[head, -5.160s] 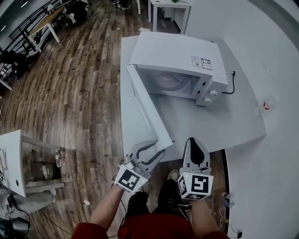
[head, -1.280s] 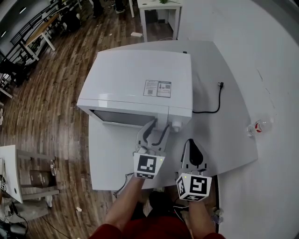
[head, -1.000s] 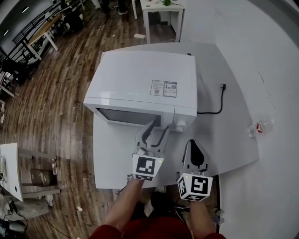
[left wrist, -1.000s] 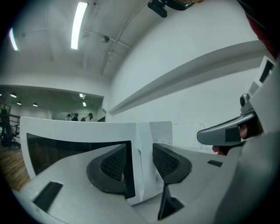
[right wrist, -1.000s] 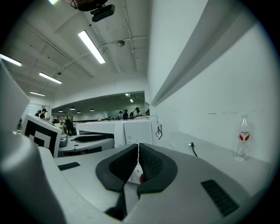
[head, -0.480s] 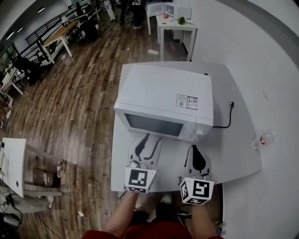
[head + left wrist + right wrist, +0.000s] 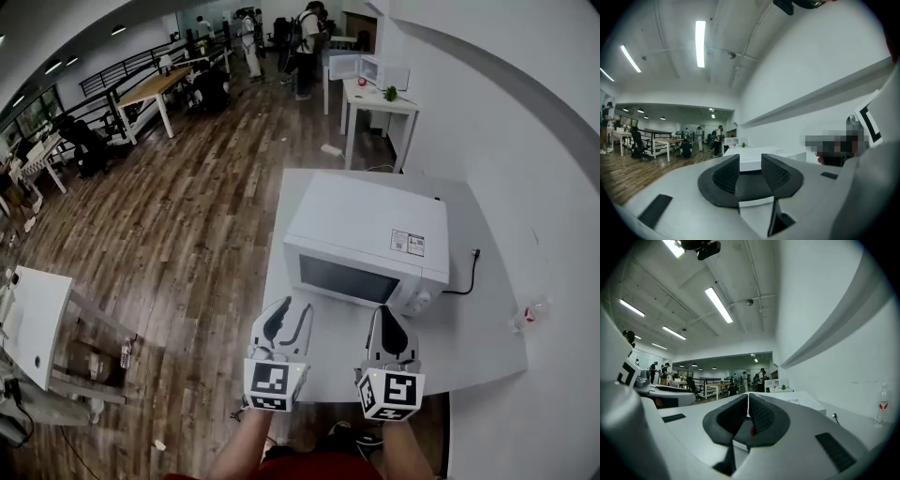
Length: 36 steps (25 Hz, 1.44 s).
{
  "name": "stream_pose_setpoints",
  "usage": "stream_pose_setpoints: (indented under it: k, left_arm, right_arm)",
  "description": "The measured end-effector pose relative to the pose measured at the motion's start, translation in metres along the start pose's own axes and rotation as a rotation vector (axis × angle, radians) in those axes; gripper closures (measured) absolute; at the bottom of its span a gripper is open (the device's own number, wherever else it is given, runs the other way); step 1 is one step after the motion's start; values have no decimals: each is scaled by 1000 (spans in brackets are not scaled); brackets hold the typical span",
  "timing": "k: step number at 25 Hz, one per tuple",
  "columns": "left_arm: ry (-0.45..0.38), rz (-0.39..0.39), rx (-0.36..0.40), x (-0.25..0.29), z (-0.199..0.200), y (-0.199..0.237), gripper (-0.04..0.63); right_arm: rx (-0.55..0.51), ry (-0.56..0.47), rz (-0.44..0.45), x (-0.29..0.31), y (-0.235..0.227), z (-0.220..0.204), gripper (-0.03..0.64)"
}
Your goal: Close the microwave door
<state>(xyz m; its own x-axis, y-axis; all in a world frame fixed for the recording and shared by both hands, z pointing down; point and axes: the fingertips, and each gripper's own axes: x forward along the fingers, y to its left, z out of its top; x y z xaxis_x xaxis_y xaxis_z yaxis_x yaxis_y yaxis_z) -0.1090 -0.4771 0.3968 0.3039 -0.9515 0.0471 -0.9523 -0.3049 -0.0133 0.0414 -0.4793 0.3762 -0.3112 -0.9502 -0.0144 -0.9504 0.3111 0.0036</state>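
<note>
The white microwave (image 7: 366, 246) stands on the white table (image 7: 469, 337) with its door shut flush against the front. Both grippers are held level in front of it, short of the door and touching nothing. My left gripper (image 7: 292, 316) is at the left; its jaws are closing but still stand apart, and nothing is between them. In the left gripper view the microwave's top (image 7: 750, 165) shows through the gap of the left gripper (image 7: 750, 169). My right gripper (image 7: 390, 317) has its jaws together, empty, and the right gripper (image 7: 748, 405) points past the microwave (image 7: 806, 404).
A black power cord (image 7: 466, 278) runs off the microwave's right side. A small clear bottle (image 7: 527, 314) stands at the table's right edge, by the white wall. A second table (image 7: 375, 94) with another microwave is behind, a white stand (image 7: 37, 323) at left. People are far back.
The door, wide open five seconds ago, is now shut. Both grippers have drawn back from the microwave's front toward the near table edge and risen. The left jaws have narrowed slightly.
</note>
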Motion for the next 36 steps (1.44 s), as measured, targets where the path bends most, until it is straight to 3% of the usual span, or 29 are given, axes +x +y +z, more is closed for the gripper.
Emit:
stream_pose_setpoints:
  k: [9,18,36]
  left_arm:
    - [-125,105,15,-66,41,45,567]
    - [-133,161,27,-106,46,63,569]
    - [-145,167,19,-108,49,58,569]
  right_arm:
    - [-19,-46,108,-4,79,29,588]
    - [-24,-55,169,-12,117,31,588]
    - [-29,-52,166,-13,110,30,588]
